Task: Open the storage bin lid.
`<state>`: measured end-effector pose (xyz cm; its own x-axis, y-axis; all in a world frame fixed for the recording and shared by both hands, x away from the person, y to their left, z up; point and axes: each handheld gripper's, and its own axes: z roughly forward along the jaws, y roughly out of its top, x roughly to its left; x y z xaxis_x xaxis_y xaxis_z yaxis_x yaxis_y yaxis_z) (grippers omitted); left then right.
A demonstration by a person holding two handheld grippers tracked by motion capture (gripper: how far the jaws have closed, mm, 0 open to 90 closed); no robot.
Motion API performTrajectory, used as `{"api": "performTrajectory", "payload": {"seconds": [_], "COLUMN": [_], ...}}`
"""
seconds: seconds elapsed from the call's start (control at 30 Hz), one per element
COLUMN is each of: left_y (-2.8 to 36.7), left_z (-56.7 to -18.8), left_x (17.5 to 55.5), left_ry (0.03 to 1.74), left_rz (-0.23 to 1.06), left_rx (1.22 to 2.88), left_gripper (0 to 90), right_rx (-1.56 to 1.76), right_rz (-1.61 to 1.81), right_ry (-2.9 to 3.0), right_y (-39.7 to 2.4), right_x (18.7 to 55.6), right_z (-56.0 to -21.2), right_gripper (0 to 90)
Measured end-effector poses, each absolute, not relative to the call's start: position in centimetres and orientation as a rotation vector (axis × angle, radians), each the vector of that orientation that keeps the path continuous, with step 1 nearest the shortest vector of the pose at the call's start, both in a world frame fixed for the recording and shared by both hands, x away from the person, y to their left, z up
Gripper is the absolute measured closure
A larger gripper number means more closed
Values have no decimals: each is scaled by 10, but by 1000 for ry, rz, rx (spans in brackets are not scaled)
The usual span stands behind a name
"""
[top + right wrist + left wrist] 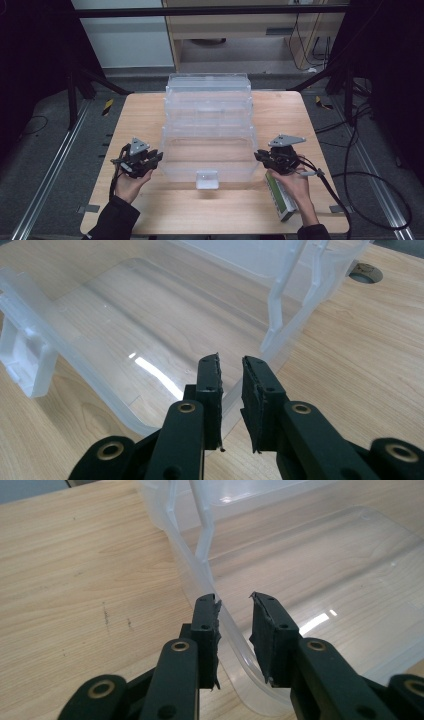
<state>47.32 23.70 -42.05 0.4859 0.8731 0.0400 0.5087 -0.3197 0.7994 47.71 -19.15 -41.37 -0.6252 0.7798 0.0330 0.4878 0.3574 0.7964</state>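
A clear plastic drawer unit (208, 100) stands in the middle of the wooden table (140, 115). Its bottom drawer (207, 157) is pulled out toward me, with a white handle (207, 179) at its front. My left gripper (155, 159) is at the drawer's left wall. In the left gripper view the wall's rim (227, 630) runs between the jaws of the left gripper (235, 600), against the left pad with a gap to the right pad. My right gripper (261, 156) is at the right wall. There the jaws of the right gripper (230, 362) stand narrow, closed on the drawer's rim (231, 407).
A long green and white box (281, 197) lies on the table under the right hand, near the front right corner. A round cable hole (365, 272) sits in the tabletop beyond the unit. Cables trail off the table's right side onto the floor.
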Motion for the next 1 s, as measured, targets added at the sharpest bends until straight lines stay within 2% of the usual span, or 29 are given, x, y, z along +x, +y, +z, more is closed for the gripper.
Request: {"api": "performTrajectory", "payload": {"seconds": [0.53, 1.0], "left_y": [238, 262], "left_z": [-422, -406], "left_x": [468, 461], "left_ry": [1136, 1155], "left_rz": [604, 685], "left_rx": [1958, 1884], "left_gripper": [704, 493], "right_rx": [1139, 1158], "right_rz": [1157, 1172], "right_ry": [2273, 2200], "right_y": [-194, -203], "right_x": [478, 472], "right_z": [-413, -396], "right_gripper": [780, 635]}}
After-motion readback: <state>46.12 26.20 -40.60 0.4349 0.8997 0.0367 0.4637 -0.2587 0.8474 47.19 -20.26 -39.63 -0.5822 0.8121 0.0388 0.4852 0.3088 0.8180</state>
